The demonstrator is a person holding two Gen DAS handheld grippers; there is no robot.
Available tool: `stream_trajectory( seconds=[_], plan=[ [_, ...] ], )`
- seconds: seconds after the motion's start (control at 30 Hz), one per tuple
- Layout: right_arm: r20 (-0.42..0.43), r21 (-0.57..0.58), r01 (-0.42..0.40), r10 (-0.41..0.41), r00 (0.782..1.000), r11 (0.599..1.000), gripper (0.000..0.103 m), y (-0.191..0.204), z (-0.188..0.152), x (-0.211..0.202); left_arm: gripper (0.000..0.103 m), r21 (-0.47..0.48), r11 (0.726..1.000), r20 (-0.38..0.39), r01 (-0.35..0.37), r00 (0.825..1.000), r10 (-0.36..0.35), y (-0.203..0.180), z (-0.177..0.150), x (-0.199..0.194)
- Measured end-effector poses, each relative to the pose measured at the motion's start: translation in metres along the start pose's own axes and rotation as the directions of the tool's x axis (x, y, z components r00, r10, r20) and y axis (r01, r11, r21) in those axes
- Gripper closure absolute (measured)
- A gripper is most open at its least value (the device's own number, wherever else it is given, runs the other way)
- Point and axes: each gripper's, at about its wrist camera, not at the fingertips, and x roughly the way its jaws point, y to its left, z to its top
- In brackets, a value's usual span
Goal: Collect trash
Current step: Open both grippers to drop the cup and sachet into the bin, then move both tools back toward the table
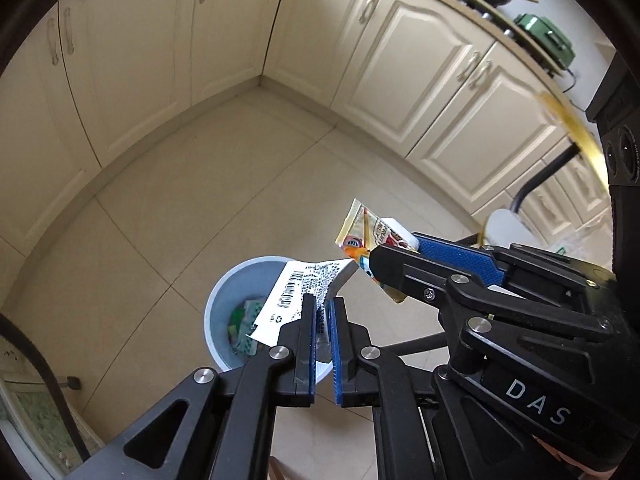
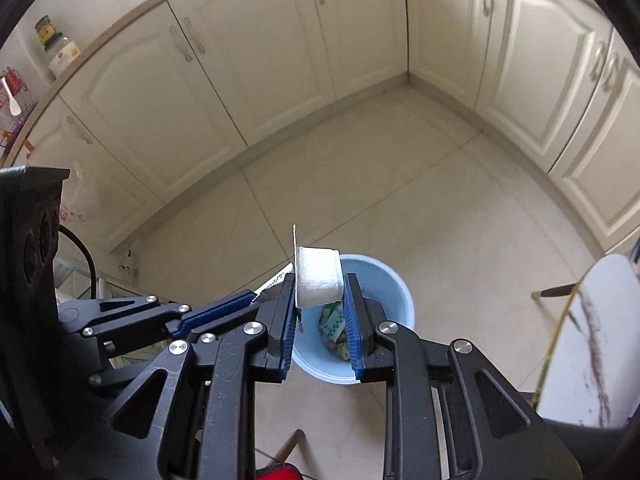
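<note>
Two grippers hang over a pale blue bin (image 1: 240, 316) on the tiled floor (image 1: 224, 184), each carrying a piece of trash.

From the left wrist camera, the left gripper (image 1: 325, 320) has its blue-padded fingers pinched on a white wrapper (image 1: 296, 292) that juts up and to the left, above the bin's mouth. A barcode and a recycling mark are printed on the wrapper; the lines of small text are too fine to read. Just to the right, the right gripper (image 1: 400, 254) holds a small tub with a colourful foil lid (image 1: 362, 236); the lid's lettering is blurred. The letters "DAS" show on the right gripper's body. Green and white packets already lie in the bin.

From the right wrist camera, the right gripper (image 2: 320, 300) is clamped on the white tub (image 2: 318, 282), turned on its side with the lid edge against the left finger. The bin (image 2: 394, 292) sits directly beneath, partly hidden by the fingers. The left gripper (image 2: 260, 298) comes in from the left, and its wrapper is barely seen.

My worry is the light wrapper: let go from this height, it could flutter and land on the floor beside the bin. The two grippers are close together, so a release might also knock one item against the other tool.
</note>
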Motion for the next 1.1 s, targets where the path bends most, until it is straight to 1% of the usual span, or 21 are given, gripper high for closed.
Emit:
stream_trajectory(
  seconds=[0.07, 0.1, 0.13, 0.17, 0.2, 0.27, 0.33, 0.37, 0.47, 0.53, 0.6, 0.67, 0.7, 0.8, 0.87, 0.9, 0.93, 0.97, 1.0, 1.03, 1.1],
  plan=[
    [-0.016, 0.005, -0.003, 0.003, 1.000, 1.000, 0.076, -0.002, 0.003, 0.011, 0.096, -0.018, 1.000, -0.015, 0.003, 1.000, -0.004, 0.008, 0.005, 0.007],
    [-0.020, 0.007, -0.007, 0.007, 1.000, 1.000, 0.075, -0.002, 0.002, 0.013, 0.095, -0.020, 1.000, -0.020, 0.000, 1.000, 0.000, 0.003, 0.014, 0.013],
    [-0.021, 0.009, -0.008, 0.008, 1.000, 1.000, 0.075, -0.002, 0.002, 0.015, 0.091, -0.021, 1.000, -0.024, -0.009, 1.000, 0.008, 0.001, 0.021, 0.017],
    [-0.023, 0.004, -0.008, 0.008, 1.000, 1.000, 0.074, 0.000, 0.003, 0.017, 0.085, -0.022, 1.000, -0.027, -0.018, 0.999, 0.018, 0.001, 0.024, 0.019],
    [-0.022, 0.000, -0.008, 0.008, 1.000, 1.000, 0.069, 0.001, 0.003, 0.017, 0.082, -0.025, 0.999, -0.028, -0.024, 0.999, 0.023, 0.002, 0.026, 0.019],
    [-0.016, -0.007, -0.005, 0.005, 1.000, 1.000, 0.060, 0.003, 0.003, 0.017, 0.067, -0.038, 0.999, -0.029, -0.031, 0.999, 0.030, -0.002, 0.029, 0.022],
    [-0.006, -0.009, 0.000, 0.000, 1.000, 1.000, 0.059, 0.004, 0.007, 0.014, 0.058, -0.051, 0.998, -0.036, -0.032, 0.999, 0.030, -0.001, 0.029, 0.020],
    [0.000, -0.013, 0.002, -0.002, 1.000, 1.000, 0.059, 0.005, 0.007, 0.012, 0.055, -0.056, 0.998, -0.034, -0.037, 0.999, 0.035, -0.007, 0.033, 0.022],
    [0.025, -0.014, 0.011, -0.010, 1.000, 1.000, 0.058, 0.009, 0.009, -0.001, 0.053, -0.069, 0.995, -0.005, -0.066, 0.998, 0.066, -0.018, 0.035, 0.009],
    [0.057, -0.023, 0.032, -0.031, 0.998, 0.999, 0.057, 0.014, 0.010, -0.015, 0.051, -0.073, 0.993, 0.032, -0.095, 0.995, 0.098, -0.024, 0.036, -0.009],
    [0.108, -0.031, 0.054, -0.050, 0.993, 0.998, 0.053, 0.019, 0.009, -0.038, 0.050, -0.074, 0.990, 0.091, -0.122, 0.987, 0.129, -0.031, 0.039, -0.040],
    [0.164, -0.033, 0.060, -0.054, 0.985, 0.998, 0.051, 0.024, 0.009, -0.066, 0.040, -0.075, 0.987, 0.146, -0.141, 0.978, 0.151, -0.041, 0.037, -0.065],
    [0.201, -0.033, 0.067, -0.059, 0.978, 0.997, 0.046, 0.027, 0.008, -0.083, 0.038, -0.071, 0.986, 0.190, -0.153, 0.968, 0.164, -0.047, 0.037, -0.085],
    [0.298, -0.026, 0.068, -0.058, 0.953, 0.997, 0.034, 0.031, 0.004, -0.134, 0.035, -0.053, 0.985, 0.277, -0.166, 0.945, 0.174, -0.065, 0.033, -0.132],
    [0.366, -0.016, 0.085, -0.074, 0.928, 0.996, 0.033, 0.030, -0.003, -0.173, 0.027, -0.045, 0.984, 0.337, -0.173, 0.925, 0.178, -0.081, 0.031, -0.164],
    [0.393, -0.015, 0.085, -0.073, 0.917, 0.996, 0.031, 0.029, -0.006, -0.189, 0.026, -0.040, 0.984, 0.375, -0.176, 0.910, 0.178, -0.091, 0.029, -0.179],
    [0.421, -0.011, 0.084, -0.071, 0.904, 0.996, 0.026, 0.029, -0.011, -0.207, 0.022, -0.035, 0.983, 0.403, -0.178, 0.898, 0.177, -0.102, 0.025, -0.186],
    [0.452, -0.002, 0.093, -0.082, 0.888, 0.996, 0.013, 0.027, -0.015, -0.226, 0.017, -0.024, 0.983, 0.435, -0.181, 0.884, 0.173, -0.114, 0.022, -0.198],
    [0.491, 0.010, 0.111, -0.101, 0.865, 0.994, 0.004, 0.024, -0.022, -0.249, 0.015, -0.009, 0.984, 0.477, -0.179, 0.864, 0.162, -0.129, 0.020, -0.215],
    [0.531, 0.019, 0.122, -0.113, 0.840, 0.992, 0.005, 0.021, -0.030, -0.272, 0.010, 0.004, 0.985, 0.501, -0.175, 0.852, 0.149, -0.135, 0.015, -0.226],
    [0.582, 0.045, 0.139, -0.139, 0.802, 0.989, 0.006, 0.010, -0.045, -0.308, 0.006, 0.041, 0.986, 0.565, -0.164, 0.817, 0.112, -0.164, 0.009, -0.247]
  ],
)
